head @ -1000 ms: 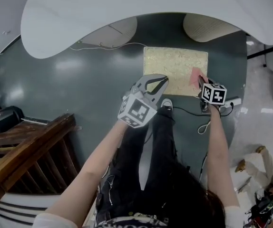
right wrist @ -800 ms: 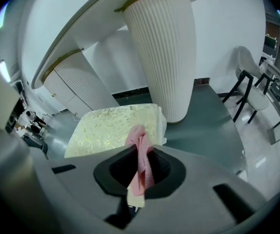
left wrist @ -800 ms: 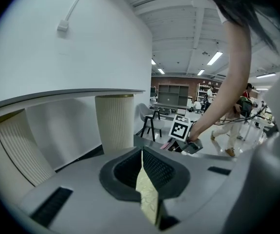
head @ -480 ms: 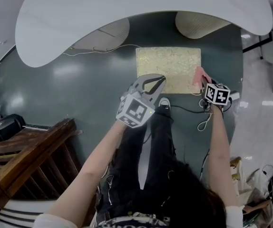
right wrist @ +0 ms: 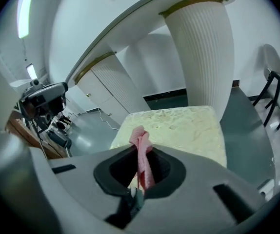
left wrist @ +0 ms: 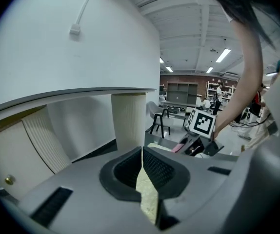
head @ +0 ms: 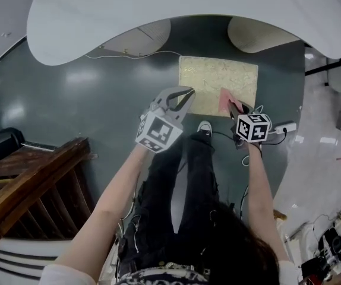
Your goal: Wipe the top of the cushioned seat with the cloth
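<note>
The cushioned seat [head: 218,79] is a pale yellow patterned rectangle on the dark floor, under the rim of a white table. My right gripper [head: 234,107] is shut on a pink cloth [head: 224,101], which lies on the seat's near right part. In the right gripper view the cloth [right wrist: 141,147] stands bunched between the jaws of that gripper [right wrist: 141,161], with the seat [right wrist: 179,126] just beyond. My left gripper [head: 183,96] hovers at the seat's near left corner, shut on nothing. Its own view shows the left gripper [left wrist: 142,152] with fingertips touching and the pink cloth [left wrist: 179,146] to the right.
A large white tabletop [head: 182,16] overhangs the seat's far side, on two ribbed pedestals [head: 139,40] [head: 259,34]. A wooden stair rail [head: 34,183] is at the left. A cable and power strip [head: 283,127] lie right of the seat. The person's shoe [head: 205,127] is near its front edge.
My right gripper has drawn the pink cloth leftward from the seat's right edge in over its top. The left gripper has shifted slightly left, staying shut.
</note>
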`<state>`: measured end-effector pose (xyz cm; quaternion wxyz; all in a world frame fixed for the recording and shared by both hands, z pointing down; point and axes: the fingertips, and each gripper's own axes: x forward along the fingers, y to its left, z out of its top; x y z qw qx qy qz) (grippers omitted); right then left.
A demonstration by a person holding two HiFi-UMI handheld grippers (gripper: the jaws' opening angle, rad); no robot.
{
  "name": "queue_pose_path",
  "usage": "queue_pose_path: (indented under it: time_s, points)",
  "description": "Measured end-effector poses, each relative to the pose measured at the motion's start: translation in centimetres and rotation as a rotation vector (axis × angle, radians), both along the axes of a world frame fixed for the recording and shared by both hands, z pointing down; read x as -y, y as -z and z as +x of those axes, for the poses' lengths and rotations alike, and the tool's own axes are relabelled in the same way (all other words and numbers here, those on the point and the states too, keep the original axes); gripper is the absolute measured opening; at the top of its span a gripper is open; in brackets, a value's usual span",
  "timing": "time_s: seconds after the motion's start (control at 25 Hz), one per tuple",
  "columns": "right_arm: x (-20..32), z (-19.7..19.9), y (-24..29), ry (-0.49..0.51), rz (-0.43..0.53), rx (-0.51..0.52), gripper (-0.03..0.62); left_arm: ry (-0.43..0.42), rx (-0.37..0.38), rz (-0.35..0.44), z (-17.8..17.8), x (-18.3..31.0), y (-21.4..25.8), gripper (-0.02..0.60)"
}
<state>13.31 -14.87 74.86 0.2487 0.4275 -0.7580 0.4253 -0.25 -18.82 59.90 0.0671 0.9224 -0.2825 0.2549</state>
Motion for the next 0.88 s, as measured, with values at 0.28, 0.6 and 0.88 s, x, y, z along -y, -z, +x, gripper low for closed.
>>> queue_pose_path:
  time_s: [0.28, 0.6, 0.88]
  points:
    - [-2.1, -11.2, -1.6, 0.088, -0.038, 0.104, 0.009, 0.058, 0.021, -0.006, -5.1, -0.8, -0.7, 0.008]
    - [-4.1, -17.2, -4.1, 0.158, -0.091, 0.11, 0.009, 0.098, 0.01, -0.019, -7.5, -2.1, -1.2, 0.008]
    - [-4.6, -15.0, -6.1, 0.159, -0.116, 0.035, 0.009, 0.088, -0.002, -0.015, -6.9, -3.1, -1.1, 0.008]
